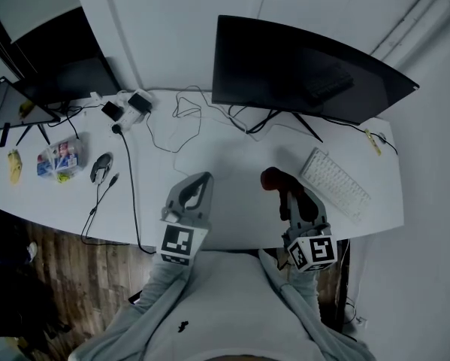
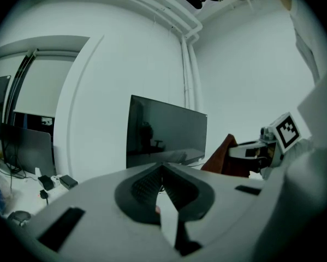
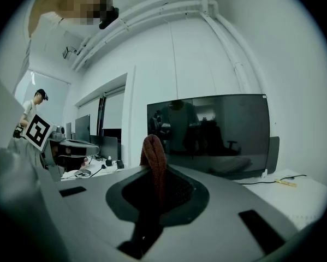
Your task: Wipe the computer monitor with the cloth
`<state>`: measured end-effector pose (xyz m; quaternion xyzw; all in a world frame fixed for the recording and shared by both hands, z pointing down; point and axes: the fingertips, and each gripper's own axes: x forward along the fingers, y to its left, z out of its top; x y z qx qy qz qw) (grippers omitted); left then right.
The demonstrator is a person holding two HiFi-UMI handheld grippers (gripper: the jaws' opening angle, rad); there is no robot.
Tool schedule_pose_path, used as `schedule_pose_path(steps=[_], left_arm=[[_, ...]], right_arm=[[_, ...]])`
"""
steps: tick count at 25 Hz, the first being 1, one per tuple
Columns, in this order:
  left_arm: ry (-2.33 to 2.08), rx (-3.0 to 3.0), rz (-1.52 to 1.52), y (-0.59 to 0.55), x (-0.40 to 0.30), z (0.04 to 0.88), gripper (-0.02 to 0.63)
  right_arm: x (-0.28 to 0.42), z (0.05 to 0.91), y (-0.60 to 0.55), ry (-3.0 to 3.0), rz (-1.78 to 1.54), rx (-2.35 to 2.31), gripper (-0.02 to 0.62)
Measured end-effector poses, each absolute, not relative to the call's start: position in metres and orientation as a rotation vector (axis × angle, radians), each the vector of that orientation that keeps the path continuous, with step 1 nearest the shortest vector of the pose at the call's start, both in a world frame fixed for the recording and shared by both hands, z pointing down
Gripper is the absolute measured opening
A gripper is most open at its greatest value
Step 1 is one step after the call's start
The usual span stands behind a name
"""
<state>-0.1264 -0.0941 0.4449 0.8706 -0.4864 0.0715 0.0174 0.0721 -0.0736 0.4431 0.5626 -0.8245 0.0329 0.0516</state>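
Observation:
A wide dark monitor (image 1: 307, 70) stands at the back of the white desk (image 1: 225, 164), its screen off. My right gripper (image 1: 283, 190) hovers over the desk's front edge, shut on a dark red cloth (image 1: 272, 177) that sticks up past the jaw tips. In the right gripper view the cloth (image 3: 154, 160) rises between the jaws, with the monitor (image 3: 212, 132) beyond it. My left gripper (image 1: 203, 177) floats to the left of the right one, shut with nothing held. The left gripper view shows the monitor (image 2: 166, 138) ahead and the cloth (image 2: 226, 157) at the right.
A white keyboard (image 1: 335, 183) lies under the monitor's right side. Cables (image 1: 183, 119) and chargers (image 1: 127, 105) trail across the desk's middle. At the left are a second monitor (image 1: 59, 74), a mouse (image 1: 101, 165), a snack packet (image 1: 59, 159) and a banana (image 1: 14, 165).

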Motion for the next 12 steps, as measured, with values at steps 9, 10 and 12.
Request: schedule_pose_path(steps=[9,10,12], left_arm=[[-1.489,2.722,0.248,-0.0992,-0.1240,0.4478,0.020],[-1.488,2.723,0.250,-0.0999,-0.1245,0.4480,0.020],[-1.486,2.726,0.251,-0.1020,-0.1248,0.4482,0.020]], right_arm=[[0.0817,0.4427,-0.0738,-2.510,0.123,1.739,0.032],[0.0806,0.4431,-0.0739,-2.512,0.121,1.733,0.034],[0.0799,0.4439,-0.0750,-2.515,0.116,1.727,0.032]])
